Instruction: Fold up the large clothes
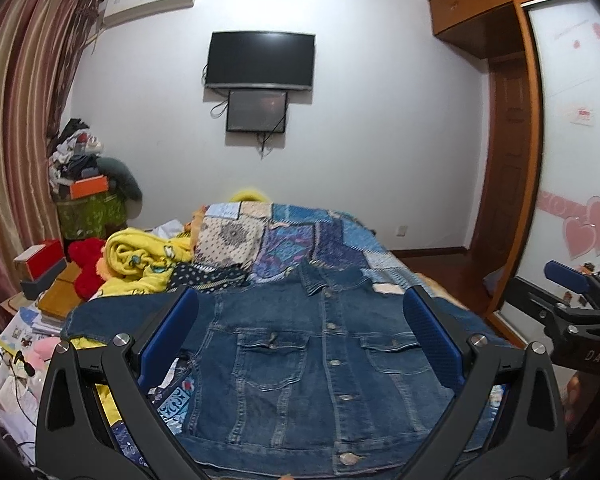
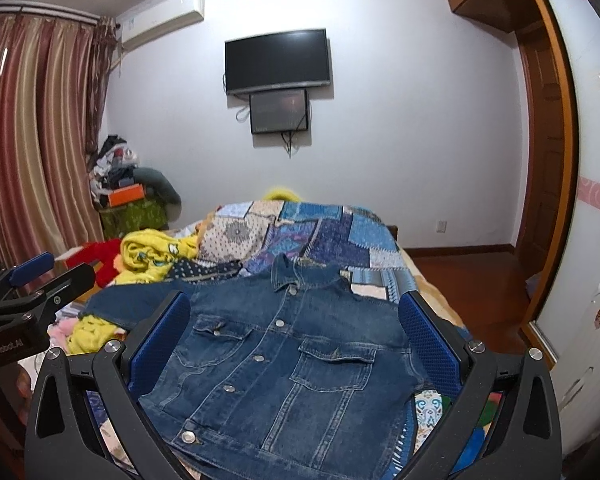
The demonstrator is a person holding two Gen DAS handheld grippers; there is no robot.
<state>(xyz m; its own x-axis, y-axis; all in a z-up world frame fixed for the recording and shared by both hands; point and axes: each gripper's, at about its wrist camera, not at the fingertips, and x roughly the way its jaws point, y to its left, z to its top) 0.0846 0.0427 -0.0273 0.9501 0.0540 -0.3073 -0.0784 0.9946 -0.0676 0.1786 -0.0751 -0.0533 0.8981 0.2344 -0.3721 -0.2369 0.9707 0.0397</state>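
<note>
Bed (image 1: 396,268), patchwork quilt: fills the middle of the room, running from near to far toward the white wall.

Jacket (image 1: 300,356), blue denim, buttoned, front up: spread flat on the near end of the bed, collar far, hem near. Long axis runs near to far, straight ahead of both tools. One sleeve (image 1: 112,316) reaches out to the left; the right sleeve cannot be made out.

Left gripper (image 1: 300,344): jaws spread wide, empty, above the hem and centred on the button line. Probably the nearer tool for the left sleeve.

Right gripper (image 2: 296,344): jaws spread wide, empty, above the jacket's right half, beside the left tool (image 2: 32,300).

Yellow blanket (image 1: 140,256): bunched at far left of the jacket, apart from it.

Television (image 1: 260,60): on the far wall, smaller screen below.

Wardrobe (image 1: 516,160): wooden, at right.

Curtain (image 1: 16,120): striped, at left.
</note>
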